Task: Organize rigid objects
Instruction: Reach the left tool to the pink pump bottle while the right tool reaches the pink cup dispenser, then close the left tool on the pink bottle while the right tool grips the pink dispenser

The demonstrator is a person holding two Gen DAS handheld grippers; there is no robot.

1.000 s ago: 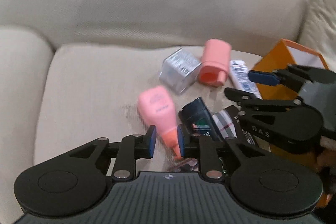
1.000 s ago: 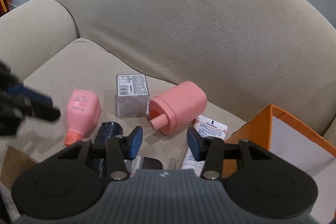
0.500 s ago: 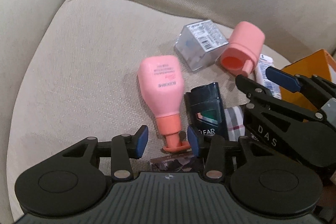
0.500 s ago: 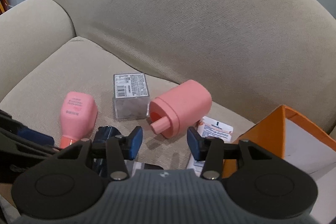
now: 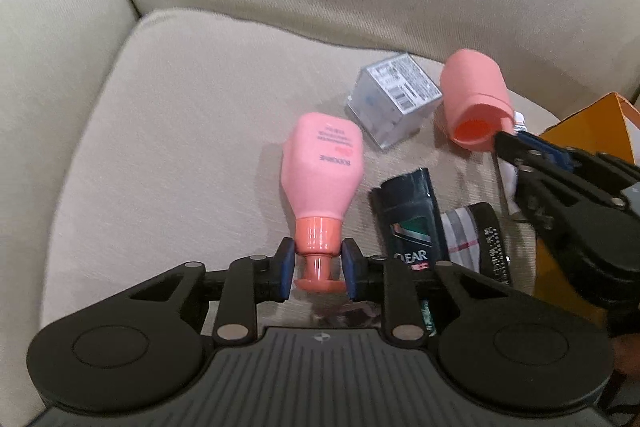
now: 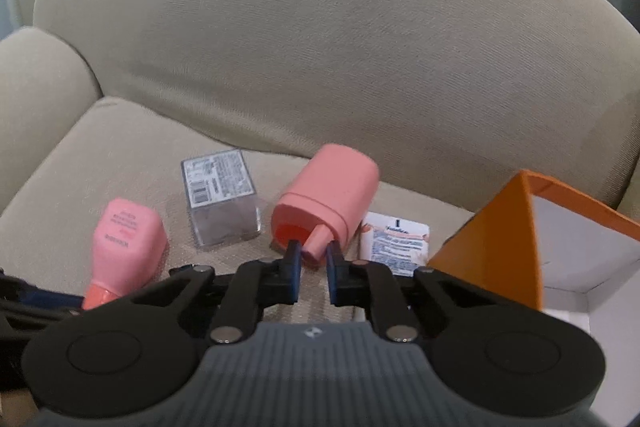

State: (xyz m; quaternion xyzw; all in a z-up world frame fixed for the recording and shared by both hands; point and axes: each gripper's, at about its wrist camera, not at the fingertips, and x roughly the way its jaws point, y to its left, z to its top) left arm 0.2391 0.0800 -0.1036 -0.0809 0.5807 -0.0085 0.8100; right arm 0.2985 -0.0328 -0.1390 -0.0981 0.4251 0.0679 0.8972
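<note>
Now both grippers have just been closing on pink things lying on a beige sofa seat (image 5: 180, 131). Half a second ago each pair of jaws stood wider, with cushion showing at either side of its target. The left gripper (image 5: 314, 269) has narrowed onto the orange neck of a pink bottle (image 5: 322, 169), which lies on its side near the middle of the cushion, base pointing away; the blue pads look pressed against the neck's collar, just above the flared cap. The right gripper (image 6: 313, 269) has pinched in on the short spout of a pink jar (image 6: 330, 189) — also on its side, farther right, its spout toward the camera — and the pads appear to clamp that spout.

Between the two pink things sits a clear box (image 6: 218, 195) with a barcode label. A dark shampoo bottle (image 5: 410, 217) lies just right of the pink bottle, and a white sachet (image 6: 396, 241) lies just right of the jar. An orange box (image 6: 516, 227) stands open at the far right edge of the seat.

With both grips apparently made, the lift is likely the next step — probably toward the orange box, though neither thing has left the cushion yet.
</note>
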